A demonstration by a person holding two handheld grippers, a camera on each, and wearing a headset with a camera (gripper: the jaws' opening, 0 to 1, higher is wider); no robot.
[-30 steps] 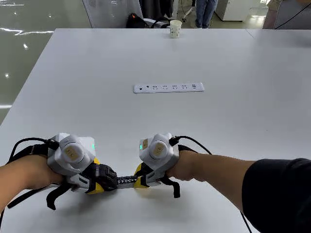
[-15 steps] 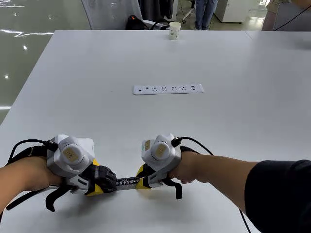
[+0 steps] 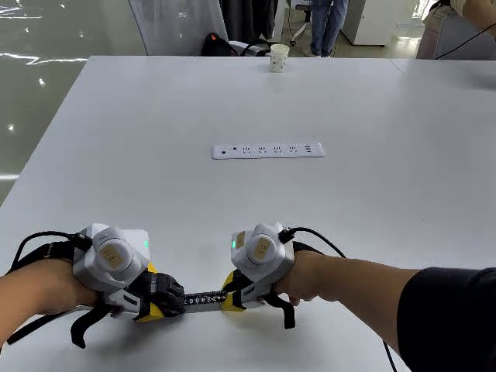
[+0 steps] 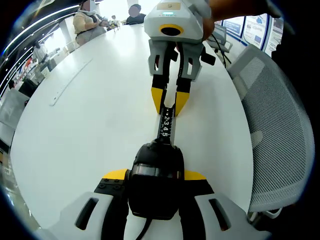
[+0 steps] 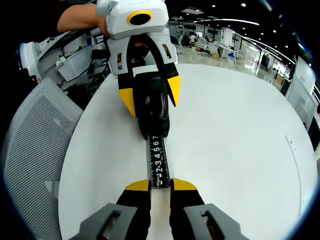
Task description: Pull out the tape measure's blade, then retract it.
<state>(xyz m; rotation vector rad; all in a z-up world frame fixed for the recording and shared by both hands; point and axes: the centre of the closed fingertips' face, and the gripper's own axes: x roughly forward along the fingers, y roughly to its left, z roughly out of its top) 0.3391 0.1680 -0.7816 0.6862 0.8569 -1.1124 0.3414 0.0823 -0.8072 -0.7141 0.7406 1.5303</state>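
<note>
A black tape measure case (image 4: 155, 175) (image 5: 154, 110) (image 3: 167, 294) sits between the yellow-tipped jaws of my left gripper (image 4: 154, 176) (image 3: 159, 298), which is shut on it. A short length of black blade (image 5: 157, 160) (image 4: 165, 126) (image 3: 203, 297) with white numbers runs out of the case just above the white table. My right gripper (image 5: 160, 186) (image 3: 232, 298) is shut on the blade's end. The two grippers face each other near the table's front edge, a little apart.
A white power strip (image 3: 268, 150) lies mid-table, and a paper cup (image 3: 279, 56) stands at the far edge. A mesh office chair (image 4: 272, 130) (image 5: 35, 145) stands beside the table. People stand beyond the far edge.
The view has tilted down a little. The gap between the grippers has grown slightly, with a bit more blade showing between case and right gripper.
</note>
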